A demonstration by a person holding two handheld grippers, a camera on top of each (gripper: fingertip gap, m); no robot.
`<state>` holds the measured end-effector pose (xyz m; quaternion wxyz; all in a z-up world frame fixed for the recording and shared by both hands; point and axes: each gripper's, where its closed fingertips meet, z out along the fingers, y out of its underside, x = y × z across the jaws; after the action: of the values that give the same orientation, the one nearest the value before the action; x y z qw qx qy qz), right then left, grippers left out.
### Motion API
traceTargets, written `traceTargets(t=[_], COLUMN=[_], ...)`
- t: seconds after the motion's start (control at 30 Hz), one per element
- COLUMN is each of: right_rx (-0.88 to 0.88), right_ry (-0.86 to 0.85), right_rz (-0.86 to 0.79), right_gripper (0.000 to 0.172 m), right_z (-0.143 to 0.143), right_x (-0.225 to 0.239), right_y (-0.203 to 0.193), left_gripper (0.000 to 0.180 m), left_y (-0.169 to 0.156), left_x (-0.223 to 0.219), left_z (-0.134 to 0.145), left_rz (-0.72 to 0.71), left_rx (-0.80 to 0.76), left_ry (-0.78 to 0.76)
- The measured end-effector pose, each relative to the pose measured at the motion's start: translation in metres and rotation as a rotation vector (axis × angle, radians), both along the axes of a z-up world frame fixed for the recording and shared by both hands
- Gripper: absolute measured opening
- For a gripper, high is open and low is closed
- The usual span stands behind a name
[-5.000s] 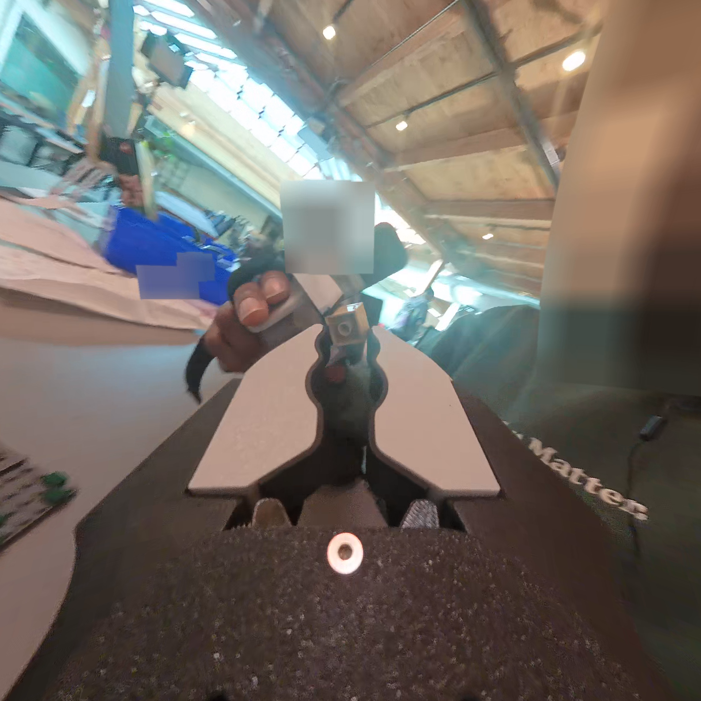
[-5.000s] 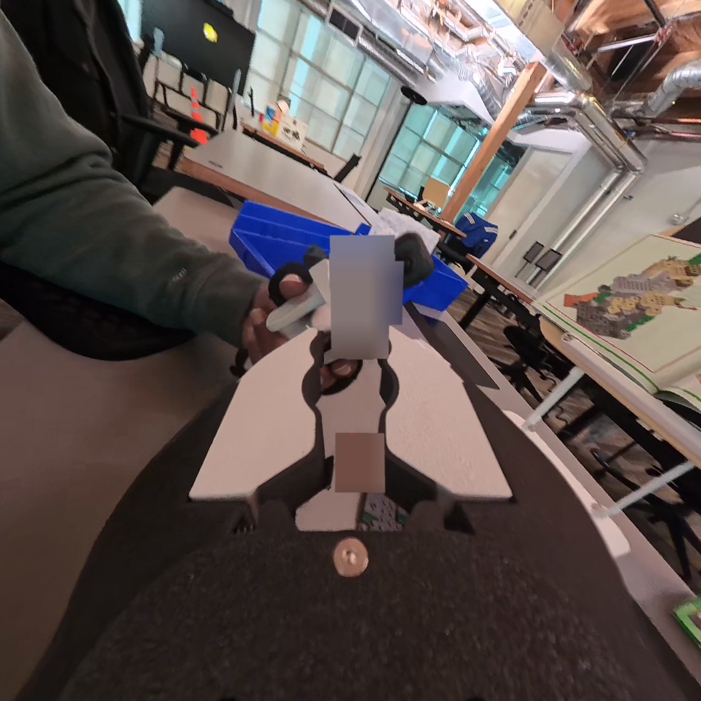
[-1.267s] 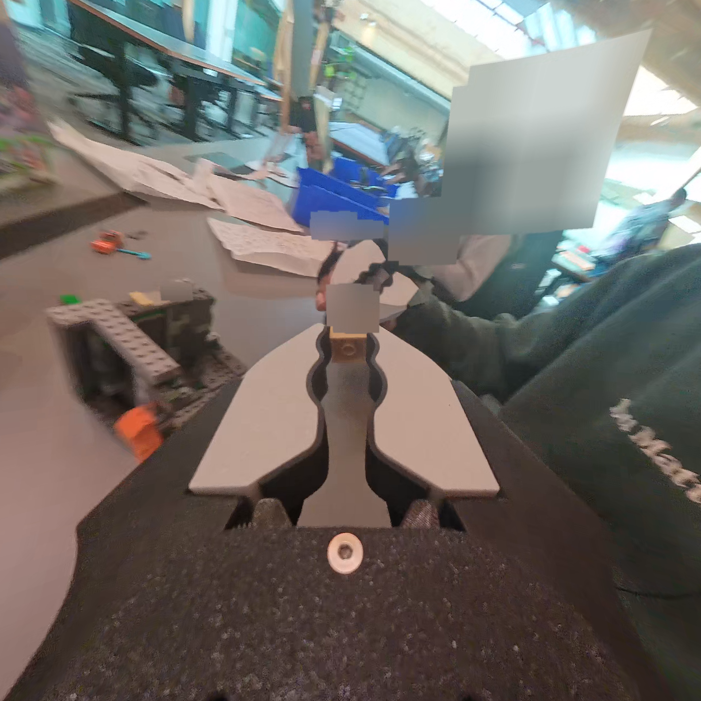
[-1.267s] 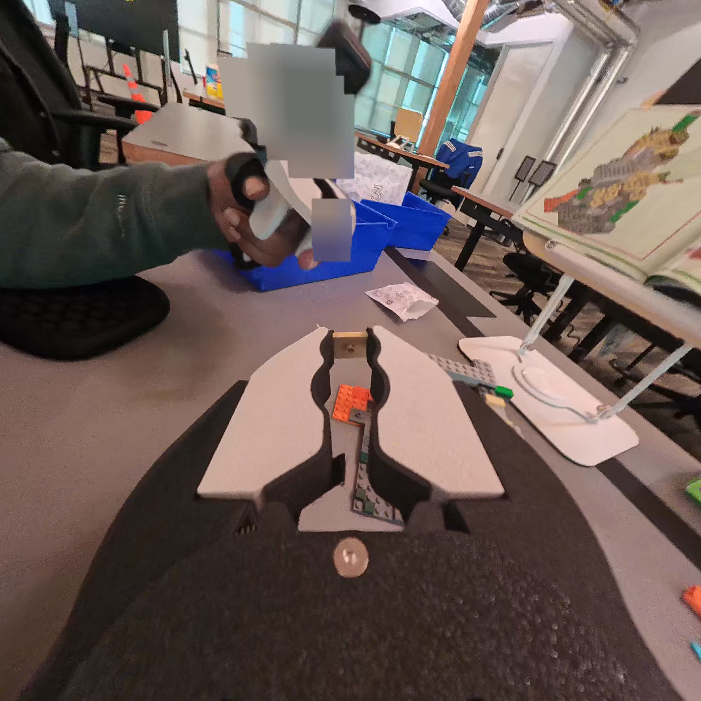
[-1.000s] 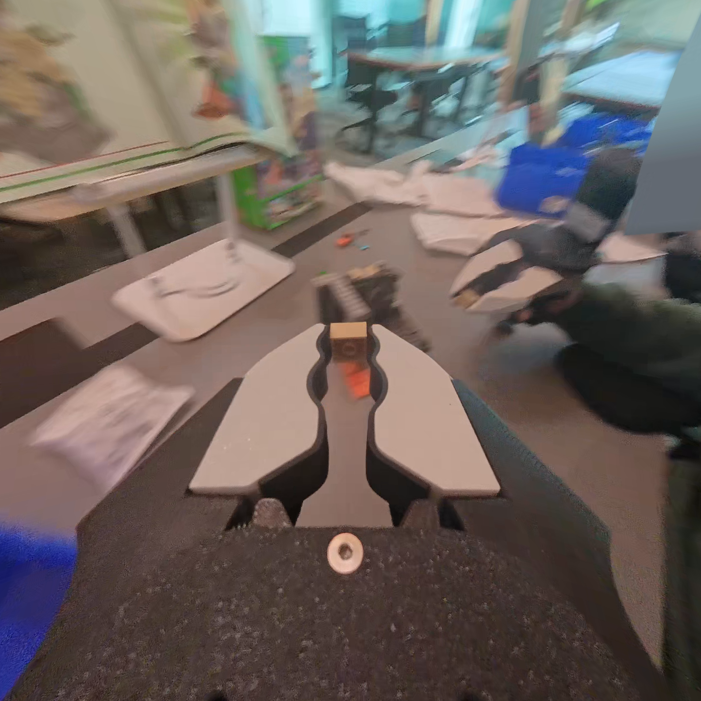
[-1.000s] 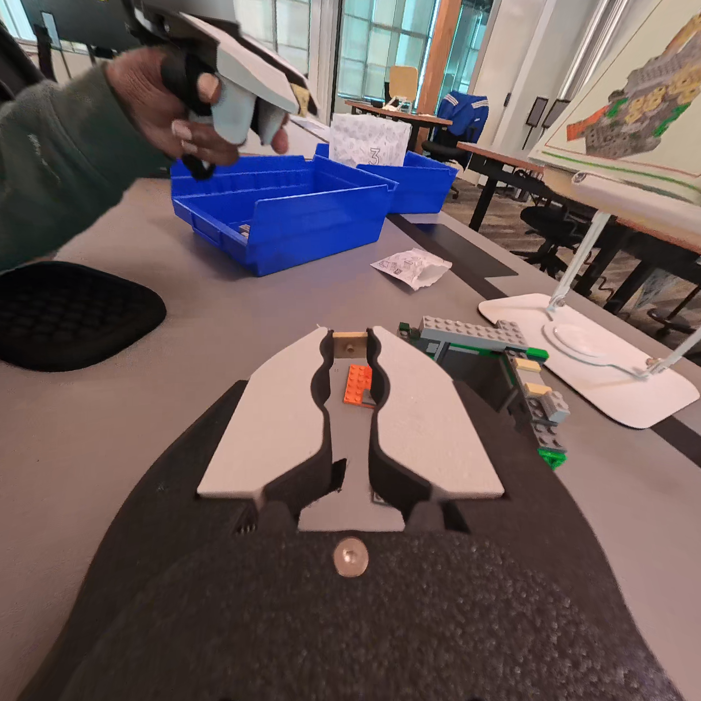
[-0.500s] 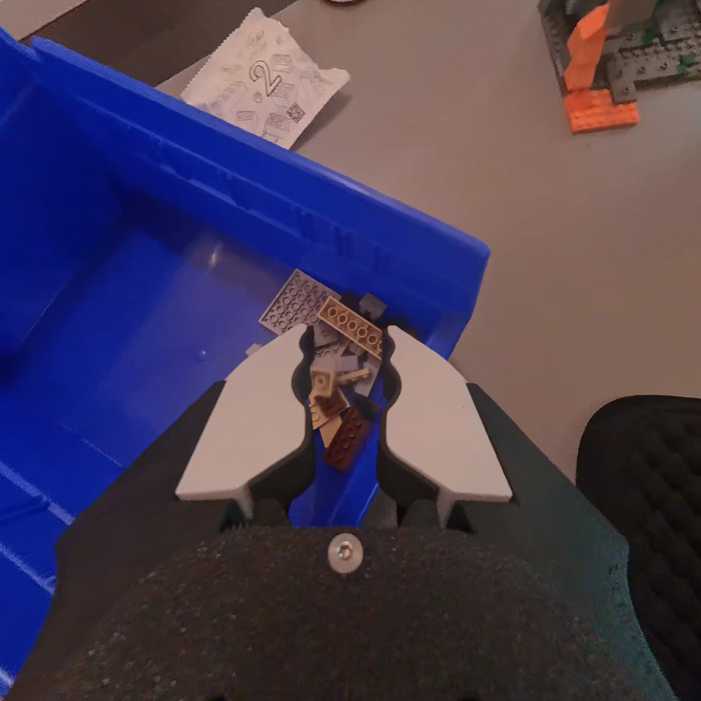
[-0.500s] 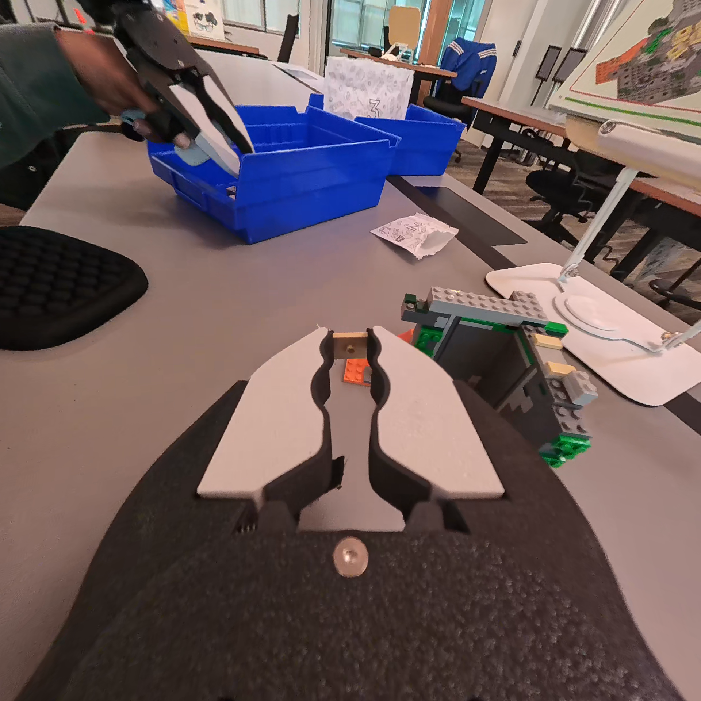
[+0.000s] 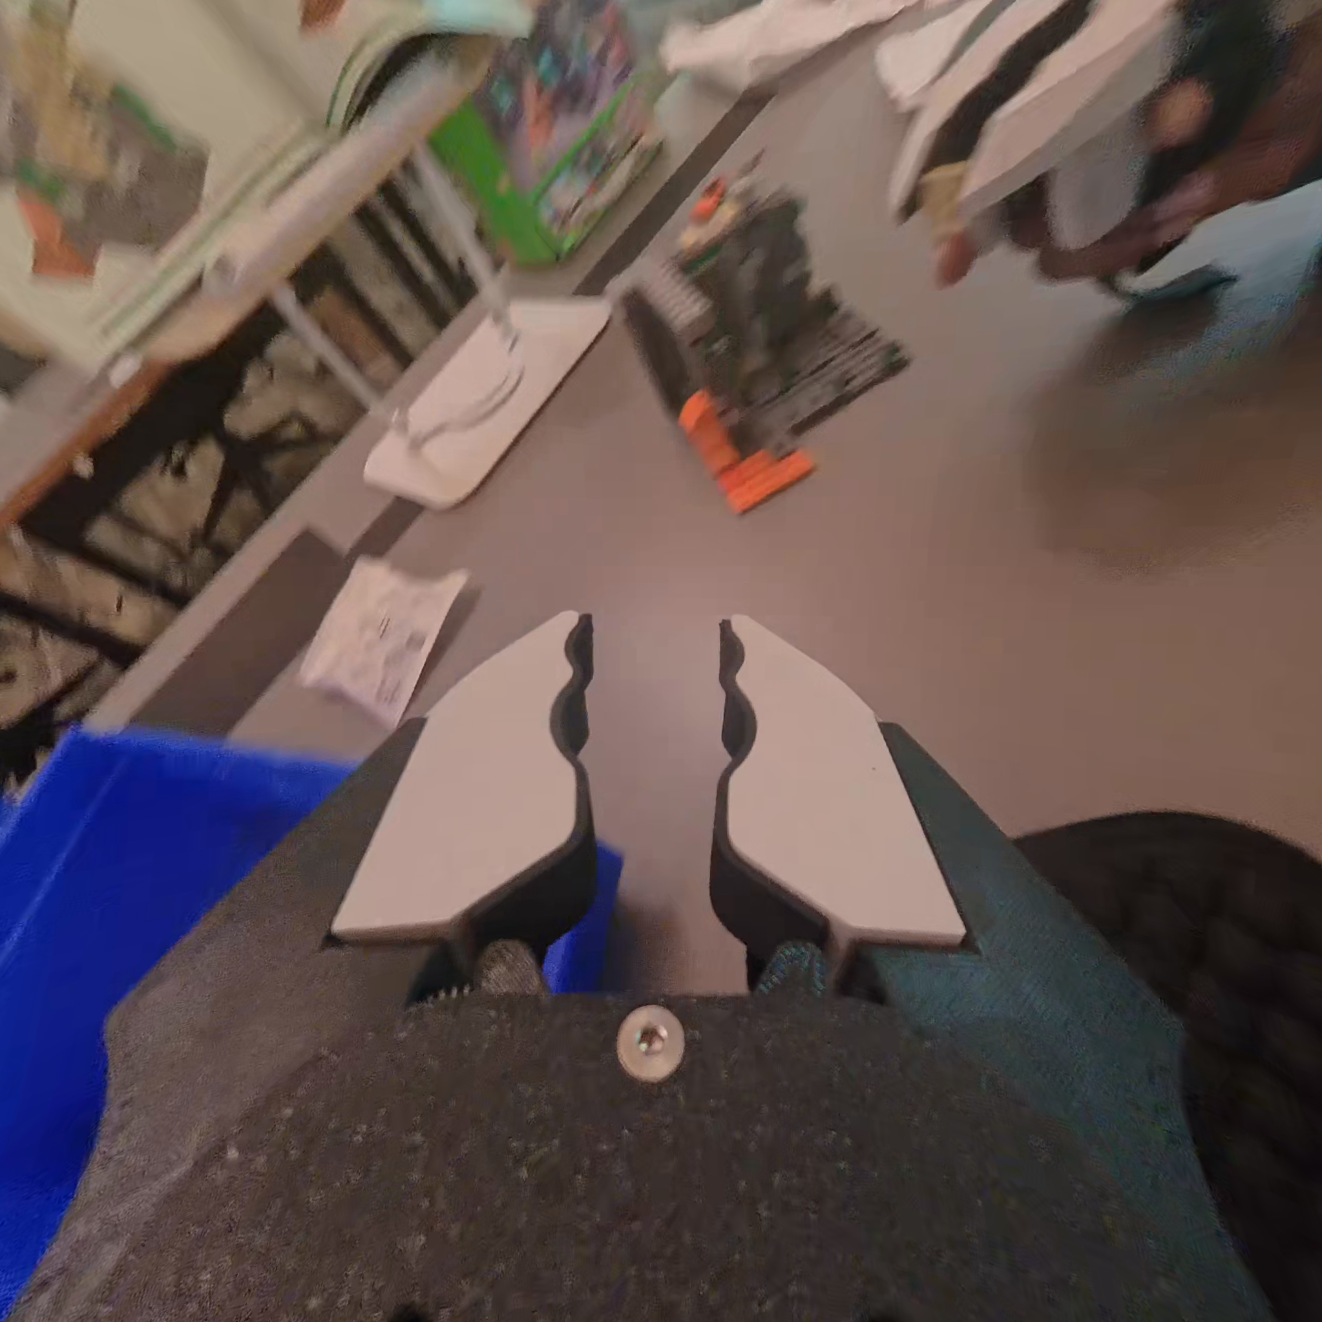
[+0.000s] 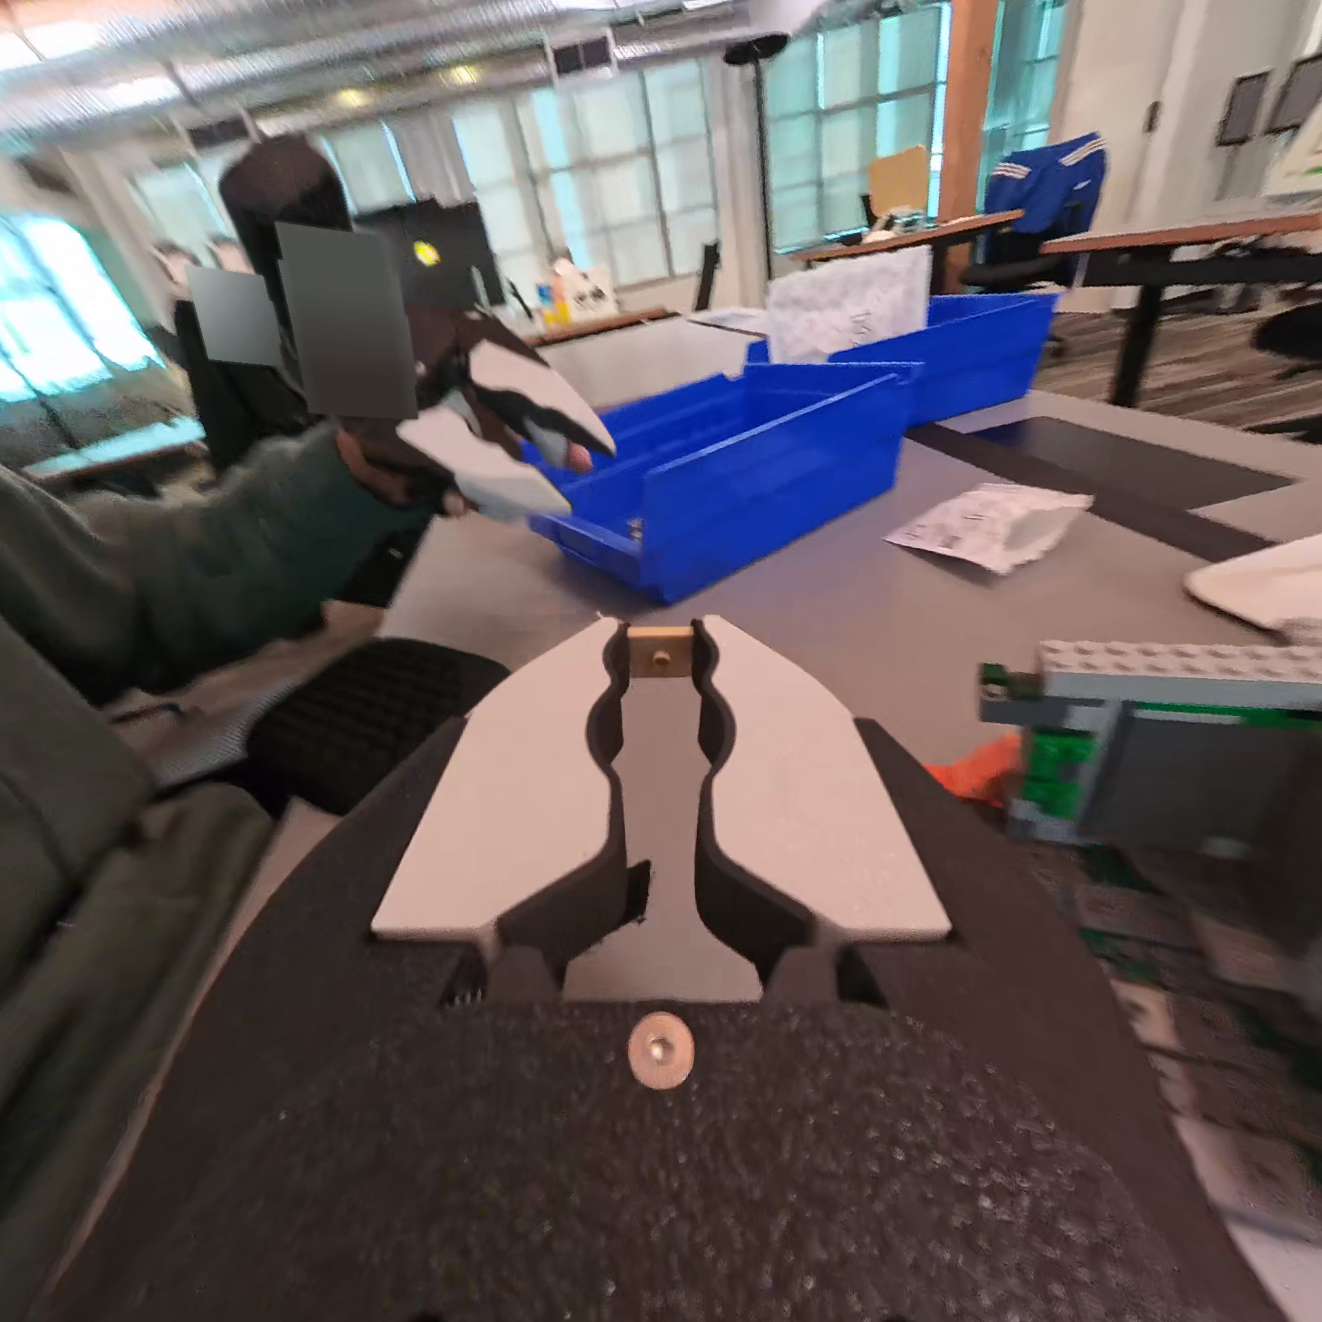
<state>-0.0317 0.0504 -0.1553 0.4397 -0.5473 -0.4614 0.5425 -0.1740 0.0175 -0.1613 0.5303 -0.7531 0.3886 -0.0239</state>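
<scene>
Where the grey table (image 10: 823, 594) runs out, an open office with tall windows and further desks begins. Ahead of the right gripper (image 10: 661, 647) sits a blue bin (image 10: 715, 465); a white printed packet (image 10: 987, 526) lies ahead and to its right, and a grey-and-green brick model (image 10: 1144, 744) stands close on its right with an orange piece (image 10: 976, 772) at its foot. A black mesh pad (image 10: 358, 708) lies to its left.

Right gripper — level, low over the table, both pads pressed on a small tan brick (image 10: 661, 651) at the tips.

Left gripper (image 9: 654, 629) — raised and tilted down over bare table, fingers spread wide on nothing; bin corner (image 9: 143, 858) below-left, packet (image 9: 379, 637) just left of its tips. Left view is motion-blurred, so the model (image 9: 751, 350) ahead is probably the same build.
</scene>
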Motion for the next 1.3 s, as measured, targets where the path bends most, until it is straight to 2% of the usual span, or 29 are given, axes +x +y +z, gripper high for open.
traceTargets(t=[0.17,0.37,0.43,0.53,0.67,0.73,0.83,1.03,1.17,1.3], right_rx=[-0.231,-0.479,-0.513,-0.533,-0.53,-0.536,-0.476,-0.431,-0.436,-0.428], right_ry=[0.091,0.088,0.067,0.018,0.001,0.02,0.011,0.042,0.03,0.016], right_rz=[0.147,0.348,0.384,0.41,0.408,0.386,0.305,0.192,0.172,0.173], right_gripper=[0.016,0.016,0.016,0.016,0.017,0.025,0.025,0.021,0.02,0.02], right_z=[0.012,0.011,0.007,-0.002,-0.007,-0.005,-0.006,0.002,-0.003,-0.006], right_x=[-0.011,-0.02,-0.022,-0.025,-0.027,-0.026,-0.019,-0.005,-0.004,-0.006], right_y=[-0.025,-0.054,-0.06,-0.066,-0.067,-0.061,-0.044,-0.018,-0.013,-0.014], left_gripper=[0.036,0.036,0.035,0.02,0.015,0.015,0.015,0.015,0.016,0.026], left_y=[-0.007,-0.012,-0.016,-0.02,-0.022,-0.021,-0.012,0.012,0.02,0.021], left_x=[0.073,0.123,0.134,0.14,0.134,0.122,0.085,-0.039,-0.102,-0.117], left_z=[-0.001,0.003,0.0,0.0,-0.005,-0.003,0.006,0.023,0.005,-0.011], left_rz=[-0.165,-0.304,-0.35,-0.387,-0.377,-0.341,-0.212,0.171,0.336,0.366], left_rx=[0.139,0.354,0.383,0.436,0.414,0.403,0.376,0.271,0.137,0.075], left_ry=[0.029,0.167,0.206,0.252,0.261,0.255,0.234,0.224,0.212,0.197])
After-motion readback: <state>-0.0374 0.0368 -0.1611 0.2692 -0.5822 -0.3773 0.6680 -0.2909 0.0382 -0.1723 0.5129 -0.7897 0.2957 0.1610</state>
